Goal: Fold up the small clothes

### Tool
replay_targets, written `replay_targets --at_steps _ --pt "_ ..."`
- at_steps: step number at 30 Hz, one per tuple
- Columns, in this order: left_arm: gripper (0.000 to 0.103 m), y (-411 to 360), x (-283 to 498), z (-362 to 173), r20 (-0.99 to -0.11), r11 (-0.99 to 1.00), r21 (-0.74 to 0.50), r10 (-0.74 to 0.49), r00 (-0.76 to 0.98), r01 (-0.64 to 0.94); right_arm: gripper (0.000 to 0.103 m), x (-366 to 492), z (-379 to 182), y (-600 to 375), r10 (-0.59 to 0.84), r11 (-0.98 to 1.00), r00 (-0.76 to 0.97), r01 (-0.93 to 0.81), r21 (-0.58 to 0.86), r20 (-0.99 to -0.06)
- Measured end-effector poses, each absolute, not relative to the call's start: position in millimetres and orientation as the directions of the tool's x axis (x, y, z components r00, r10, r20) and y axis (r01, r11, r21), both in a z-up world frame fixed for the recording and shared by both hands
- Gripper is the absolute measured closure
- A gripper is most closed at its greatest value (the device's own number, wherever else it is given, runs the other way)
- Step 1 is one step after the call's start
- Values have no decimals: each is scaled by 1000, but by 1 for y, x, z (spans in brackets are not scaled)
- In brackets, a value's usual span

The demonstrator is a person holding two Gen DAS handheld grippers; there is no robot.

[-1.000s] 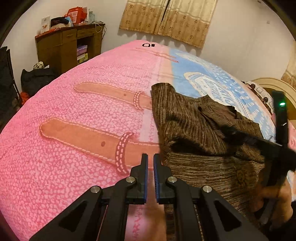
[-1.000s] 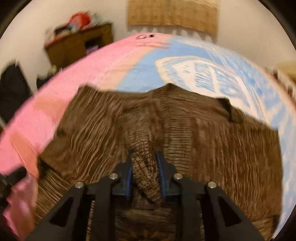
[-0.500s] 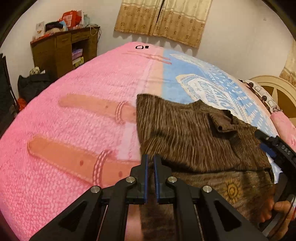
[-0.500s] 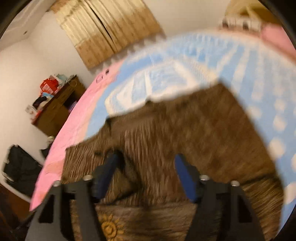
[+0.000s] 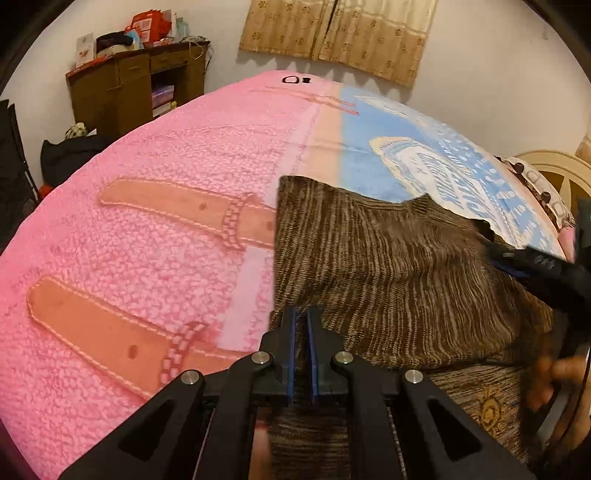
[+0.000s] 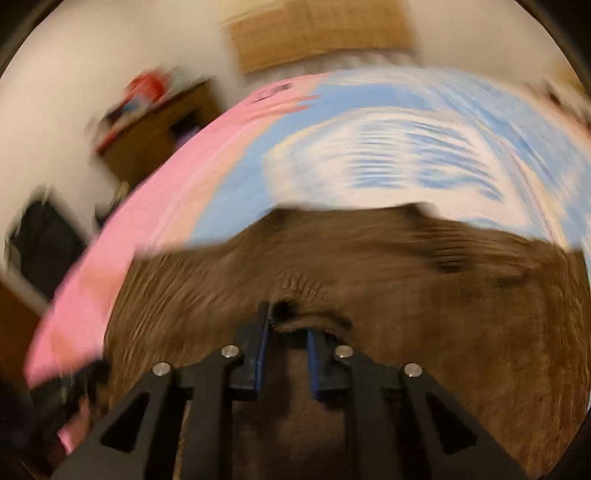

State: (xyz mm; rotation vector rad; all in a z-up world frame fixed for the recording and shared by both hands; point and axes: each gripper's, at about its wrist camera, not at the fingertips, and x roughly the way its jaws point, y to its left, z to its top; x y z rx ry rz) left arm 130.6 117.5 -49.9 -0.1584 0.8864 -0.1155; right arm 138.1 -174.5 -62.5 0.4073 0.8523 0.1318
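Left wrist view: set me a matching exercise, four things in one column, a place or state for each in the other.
1. brown garment
2. curtain
3. wooden cabinet
4. left tongs

A. shut
B. hangs on the far wall
C. lies on the pink and blue blanket
D. stands against the wall, clutter on top

Pairs: 1-C, 2-B, 3-D, 4-A
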Motion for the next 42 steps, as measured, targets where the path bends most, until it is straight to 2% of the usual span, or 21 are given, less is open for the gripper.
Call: replay_targets --at_steps 1,3,6,8,9,10,14,16,17,19,21,23,25,27,29,37,40,42 --pt "98 122 130 -48 -762 984 -179 -151 630 19 72 133 -64 -200 235 893 667 139 428 -707" --pt "97 129 127 -44 -763 987 -158 -109 638 -21 72 113 -64 -231 245 848 682 193 493 -689" --pt "98 136 119 -42 -764 980 -195 -131 632 -33 70 77 -47 -227 231 877 695 154 455 -680" --pt "98 133 112 -41 -765 982 -186 -131 631 -22 56 57 -38 -208 229 909 709 90 408 -667" --pt "98 129 107 -41 -763 986 -164 -117 636 -16 43 51 -33 -193 232 922 714 55 383 -660" --pt "98 125 101 -39 -760 991 -134 -96 643 -10 39 49 -31 -180 237 932 718 22 362 -655" --pt "97 121 83 -35 -773 993 -110 -114 624 45 39 53 -43 -135 222 967 686 -63 247 -693" --pt "97 126 71 -34 -784 995 -87 -97 613 46 39 63 -64 -128 203 975 586 -50 216 -784" --pt "97 128 67 -33 -785 995 -82 -95 613 50 40 62 -68 -129 202 975 569 -42 217 -797" --pt "97 137 52 -29 -774 995 -71 -99 625 70 41 41 -49 -139 192 972 616 -13 234 -764" --pt "97 148 36 -27 -763 996 -45 -87 640 82 40 1 -15 -156 190 965 720 -13 261 -668" --pt "97 159 23 -27 -757 996 -46 -89 647 82 35 -43 18 -172 132 975 817 -4 223 -561" --pt "97 167 12 -31 -765 994 -62 -107 635 92 20 -88 50 -190 75 980 881 21 197 -466" --pt "97 170 1 -36 -780 993 -60 -109 616 100 14 -133 75 -207 38 978 925 43 203 -378" --pt "97 172 -10 -38 -789 991 -69 -124 602 114 13 -176 95 -225 -6 975 948 77 209 -319" --pt "97 169 -66 -34 -781 954 -87 -244 575 286 13 -291 148 -278 -44 954 973 108 281 -225" --pt "97 167 -89 -41 -787 928 -107 -299 540 358 3 -337 164 -298 -121 937 983 160 311 -141" --pt "97 167 -106 -47 -789 904 -151 -355 501 401 2 -361 172 -304 -135 934 984 165 318 -112"
